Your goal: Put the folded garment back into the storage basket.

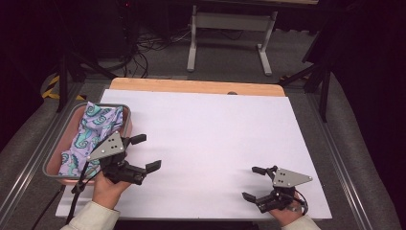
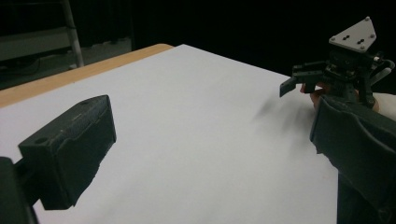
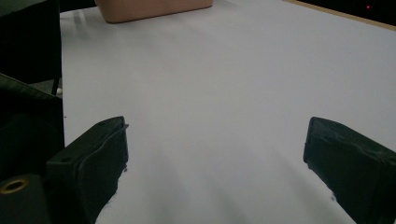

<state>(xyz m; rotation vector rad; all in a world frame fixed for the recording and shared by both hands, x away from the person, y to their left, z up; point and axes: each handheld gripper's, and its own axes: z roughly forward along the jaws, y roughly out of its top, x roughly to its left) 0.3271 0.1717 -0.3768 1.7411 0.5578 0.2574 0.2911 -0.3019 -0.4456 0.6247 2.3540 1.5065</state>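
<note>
Your left gripper (image 1: 141,152) spread wide, empty, just right of basket (image 1: 125,125). Patterned cloth (image 1: 91,132) lies bunched inside basket, far left. Right gripper (image 1: 252,184) also spread, near right, well apart. Risk: reach across rim, jaw snags basket wall, drags basket.

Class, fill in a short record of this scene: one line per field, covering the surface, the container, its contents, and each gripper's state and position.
Surface: white sheet over a wooden table
Container: pink bin at the table's left edge
Contents: cloth with a seahorse print, lying in the bin
Left gripper: jaws open, holding nothing, beside the bin
Right gripper: jaws open, holding nothing, near the front right of the sheet
</note>
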